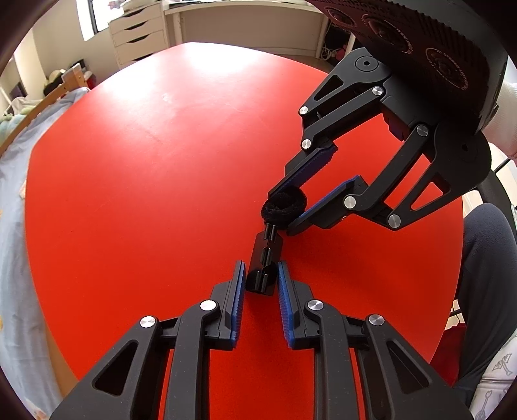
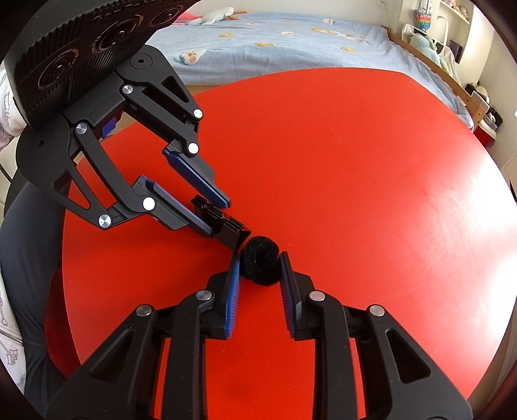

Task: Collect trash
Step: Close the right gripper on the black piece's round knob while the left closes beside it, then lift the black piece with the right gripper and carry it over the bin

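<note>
"It was a bedroom, really. A round red table (image 1: 135, 181) stood beside a bed with a pale blue cover (image 2: 290, 42), and white drawers (image 1: 137, 30) against the far wall."

"And the trash?"

"Two small black things near the table's middle, lying almost end to end. One was a glossy black plastic clip (image 1: 263, 268), the other a fuzzy black hair tie (image 2: 260, 265) rolled into a ring."

"Who had what?"

"The left gripper (image 1: 258, 274) was closed in around the clip, blue pads against its sides. The right gripper (image 2: 258, 268) had the hair tie squeezed between its pads. Both pieces seemed to rest on the table, though from that angle I couldn't swear to it."

"So what worried you?"

"The clip, mostly. It was hard and shiny, and only its near end sat between the pads; I judged it could pivot or squirt out on the lift. The tie was soft, so it might slip if the pinch caught only its edge. And the two grippers' tips stood very near each other, so a careless lift could knock them together."
</note>
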A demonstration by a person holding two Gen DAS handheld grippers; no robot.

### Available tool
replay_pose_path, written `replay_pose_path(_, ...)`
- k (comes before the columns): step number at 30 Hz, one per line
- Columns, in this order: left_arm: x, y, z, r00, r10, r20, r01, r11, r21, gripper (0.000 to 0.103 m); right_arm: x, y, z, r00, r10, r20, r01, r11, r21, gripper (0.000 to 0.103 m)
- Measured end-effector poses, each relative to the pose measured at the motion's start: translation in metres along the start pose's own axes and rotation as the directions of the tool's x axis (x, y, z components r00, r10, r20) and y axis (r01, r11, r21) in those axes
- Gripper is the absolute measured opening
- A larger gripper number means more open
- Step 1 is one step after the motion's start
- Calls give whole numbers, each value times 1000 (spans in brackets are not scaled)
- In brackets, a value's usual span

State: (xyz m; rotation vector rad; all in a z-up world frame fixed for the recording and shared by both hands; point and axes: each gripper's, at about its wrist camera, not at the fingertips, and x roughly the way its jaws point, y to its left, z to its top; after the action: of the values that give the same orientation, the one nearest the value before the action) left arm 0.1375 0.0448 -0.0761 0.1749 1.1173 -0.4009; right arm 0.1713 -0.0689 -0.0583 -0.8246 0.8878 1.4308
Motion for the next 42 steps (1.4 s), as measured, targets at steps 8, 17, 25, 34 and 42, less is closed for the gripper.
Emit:
replay_pose_path(8,1,5,7,1000,12,2,-12,1000,-15,19,-7,3,-3,1000,-16,14,16,1000,18,22)
replay_pose_path(17,-6,11,19,1000,19,13,-19,999,-47,18,-25,6,-8,998,-46,37,44,997,63,22)
replay_pose_path(25,-20,2,17,998,43,38,-40,995,-87,15,-50,19,-15,995,-84,57,79,993,93,22)
replay_pose_path(34,-27,6,18,998,55,43,-49,991,-121,6,-70,28,-21,990,-109,85,99,988,117,22)
replay_pose_path(42,-35,5,14,997,60,54,-52,989,-137,6,-75,29,-25,988,-120,97,106,984,142,22)
